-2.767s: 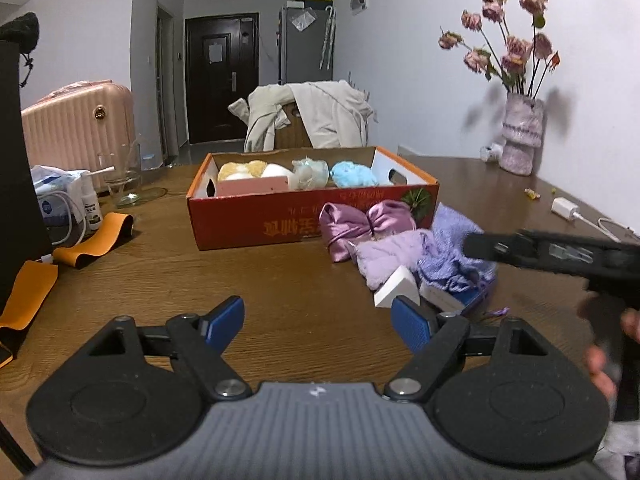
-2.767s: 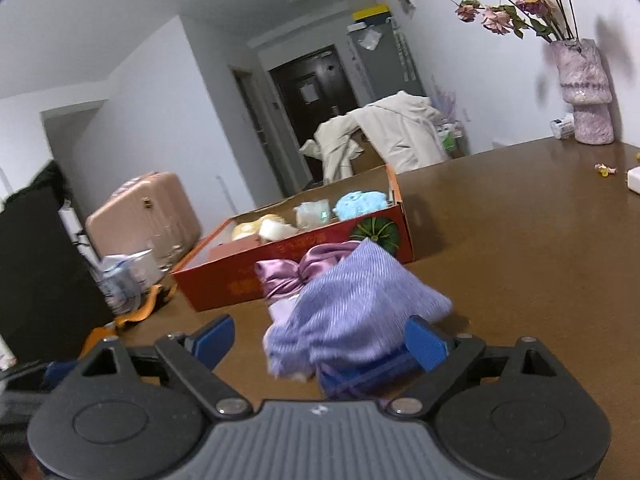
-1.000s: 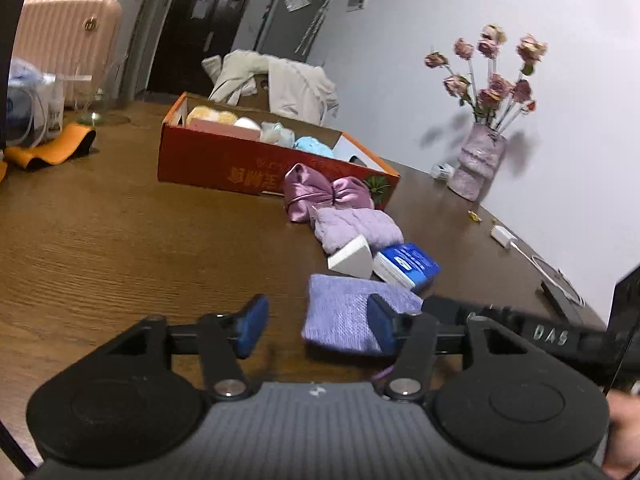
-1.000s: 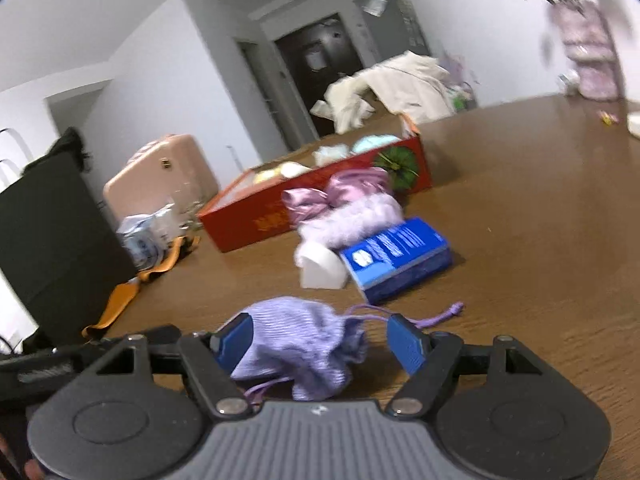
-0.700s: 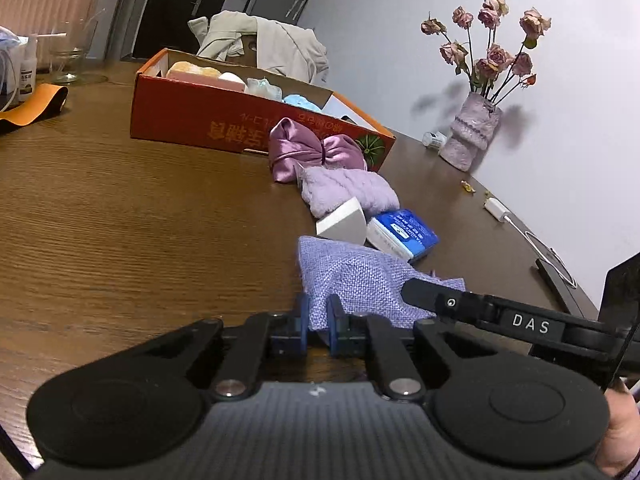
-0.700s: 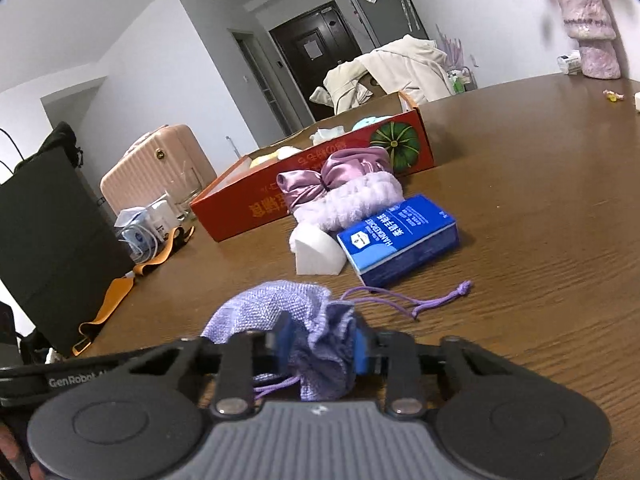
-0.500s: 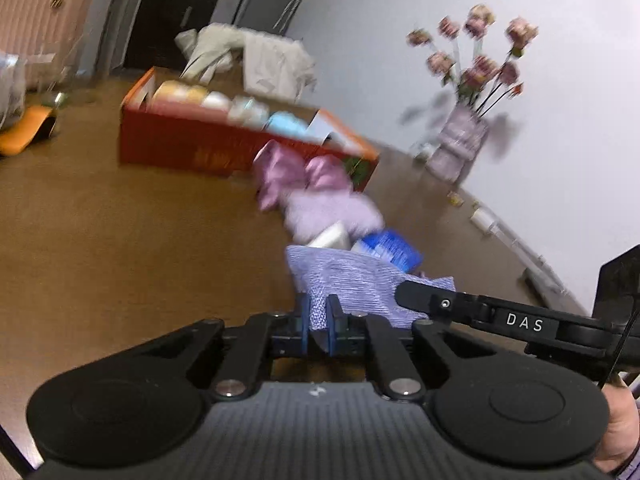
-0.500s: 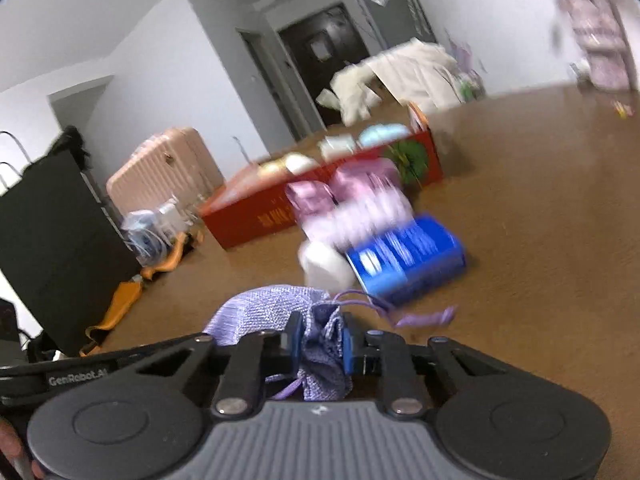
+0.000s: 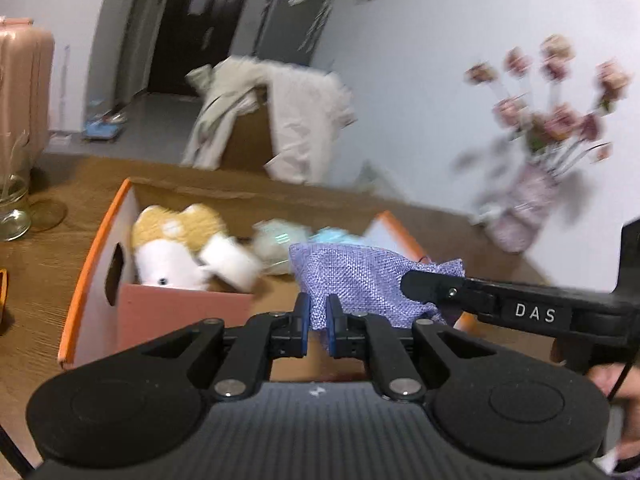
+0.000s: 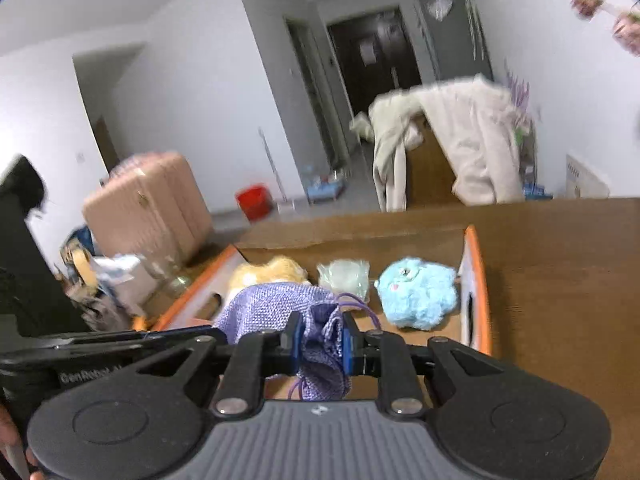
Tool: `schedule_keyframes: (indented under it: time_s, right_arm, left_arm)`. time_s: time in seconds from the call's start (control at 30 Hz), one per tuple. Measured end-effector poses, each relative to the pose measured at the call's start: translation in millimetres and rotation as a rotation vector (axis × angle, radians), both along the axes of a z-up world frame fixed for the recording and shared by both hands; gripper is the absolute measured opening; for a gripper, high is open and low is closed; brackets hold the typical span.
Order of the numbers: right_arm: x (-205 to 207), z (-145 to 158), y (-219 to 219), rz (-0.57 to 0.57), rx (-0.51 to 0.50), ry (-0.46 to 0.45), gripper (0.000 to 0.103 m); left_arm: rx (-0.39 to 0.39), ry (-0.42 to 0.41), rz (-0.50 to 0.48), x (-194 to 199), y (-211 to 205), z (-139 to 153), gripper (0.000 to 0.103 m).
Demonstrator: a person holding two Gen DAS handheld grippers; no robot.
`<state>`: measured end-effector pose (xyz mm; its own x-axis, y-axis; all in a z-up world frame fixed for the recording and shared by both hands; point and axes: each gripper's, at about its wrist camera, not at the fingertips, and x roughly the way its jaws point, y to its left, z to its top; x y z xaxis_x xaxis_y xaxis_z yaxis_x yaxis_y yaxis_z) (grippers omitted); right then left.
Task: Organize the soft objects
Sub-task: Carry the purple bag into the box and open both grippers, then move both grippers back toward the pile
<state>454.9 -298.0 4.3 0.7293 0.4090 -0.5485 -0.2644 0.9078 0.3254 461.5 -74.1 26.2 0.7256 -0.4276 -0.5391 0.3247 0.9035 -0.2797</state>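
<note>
Jaws of the left gripper (image 9: 316,326) are pressed together on one edge of the purple pouch (image 9: 360,280), seen from the left wrist, with the woven cloth squeezed thin between the blue pads (image 9: 303,322). The pouch hangs in the air over the near part of the cardboard box (image 9: 96,248), which sits on the table (image 9: 32,280), and its far end is pinched by the right gripper (image 9: 412,284), whose long black finger comes in from the right side. Held at both ends like this, the limp cloth stays spread rather than bunching, which I judge makes it easier to lower flat into the box. Inside the box lie a yellow and white plush toy (image 9: 176,248) and a pale green bundle (image 9: 276,240); the view is blurred, so finer detail is lost. The left gripper points forward and somewhat down toward the box interior. From the right wrist, the right gripper's jaws are likewise clamped on the pouch, here on its gathered neck, with the purple drawstring (image 10: 356,306) looping out beside the pads. The pouch body stretches left toward the left gripper's dark arm. Below and ahead lie the plush toy, the green bundle and a blue fluffy toy (image 10: 418,292) near the box's right wall. This gripper is level, aimed over the box's near edge.
</note>
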Motion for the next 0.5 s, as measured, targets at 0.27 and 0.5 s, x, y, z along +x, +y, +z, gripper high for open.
schedule_keyframes:
  time_s: [0.27, 0.5]
  right_arm:
    - [52, -43, 37, 0.078, -0.127, 0.115, 0.031]
    - [38, -18, 23, 0.071, -0.104, 0.094, 0.068]
  left_arm:
    - [0.129, -0.02, -0.016, 12, 4, -20, 0.033]
    - [0.154, -0.107, -0.009, -24, 17, 11, 0.044]
